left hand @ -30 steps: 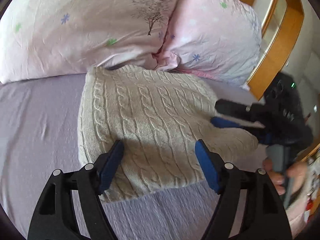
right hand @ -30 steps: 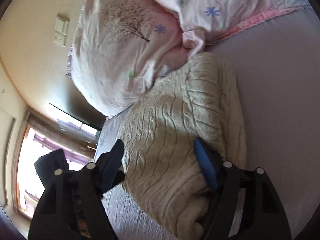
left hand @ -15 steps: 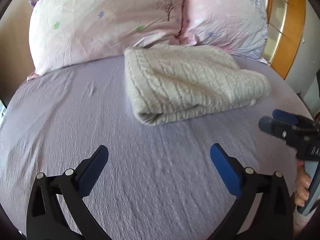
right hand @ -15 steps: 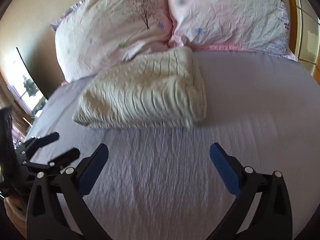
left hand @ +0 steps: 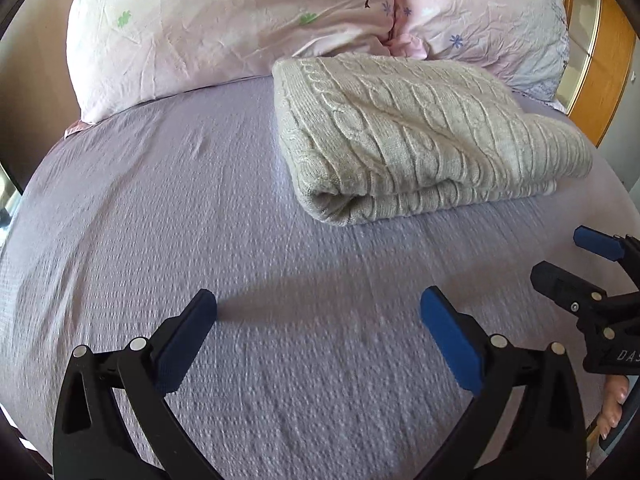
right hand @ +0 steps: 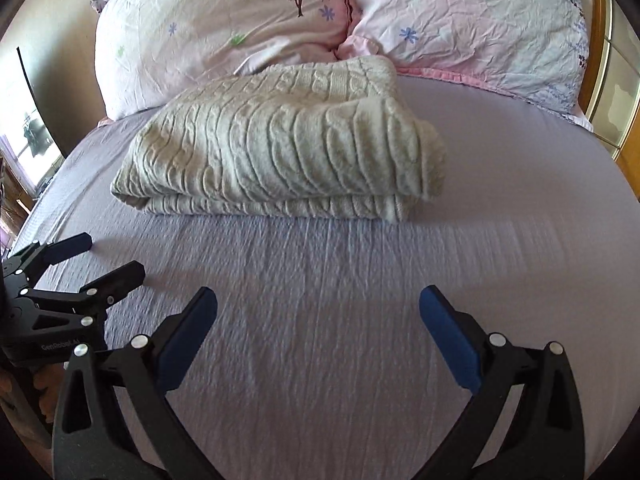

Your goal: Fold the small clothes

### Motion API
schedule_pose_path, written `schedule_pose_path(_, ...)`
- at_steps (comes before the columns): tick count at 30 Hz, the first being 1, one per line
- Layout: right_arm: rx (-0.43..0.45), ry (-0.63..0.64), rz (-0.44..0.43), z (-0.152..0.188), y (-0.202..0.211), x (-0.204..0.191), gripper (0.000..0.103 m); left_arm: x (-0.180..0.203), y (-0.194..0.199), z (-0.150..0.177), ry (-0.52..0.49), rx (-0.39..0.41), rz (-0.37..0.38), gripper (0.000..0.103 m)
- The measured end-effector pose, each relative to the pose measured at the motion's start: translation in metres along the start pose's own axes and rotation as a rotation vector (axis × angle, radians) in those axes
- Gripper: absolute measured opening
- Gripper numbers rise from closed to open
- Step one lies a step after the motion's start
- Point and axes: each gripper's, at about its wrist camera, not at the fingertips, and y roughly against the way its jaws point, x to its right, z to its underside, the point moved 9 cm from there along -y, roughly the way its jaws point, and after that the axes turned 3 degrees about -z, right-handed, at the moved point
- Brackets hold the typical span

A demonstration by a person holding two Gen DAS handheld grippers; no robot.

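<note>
I see both tongs, left [left hand: 318,320] and right [right hand: 318,316], spread apart over the bed sheet [left hand: 160,220], holding nothing; the folded cable-knit sweater [left hand: 420,136] lies ahead; the left body's label perhaps reads "GenRobot".

Both wrist cameras sit low over the bed sheet [left hand: 200,208], looking forward toward the pillows [right hand: 224,28]. The left view faces the folded sweater [left hand: 420,136] from its left, the right view [right hand: 280,148] from its right. They share sweater, pillows and sheet, and each catches the other gripper at its edge.
</note>
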Motion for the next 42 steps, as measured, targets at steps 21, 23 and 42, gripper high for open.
schedule_pose_path(21,-0.003,0.047,0.078,0.0077,-0.0043,-0.0024,0.101,-0.0001,0.0009,0.0016,0.001,0.000,0.000,0.102)
schedule_pose_path(23,-0.003,0.047,0.079,0.0074,-0.0044,-0.0025,0.101,-0.0001,0.0009,0.0015,0.001,0.000,0.000,0.102)
schedule_pose_path(42,-0.002,0.044,0.081,0.0077,-0.0045,-0.0028,0.101,0.0000,0.0005,0.0015,0.001,0.000,0.000,0.102)
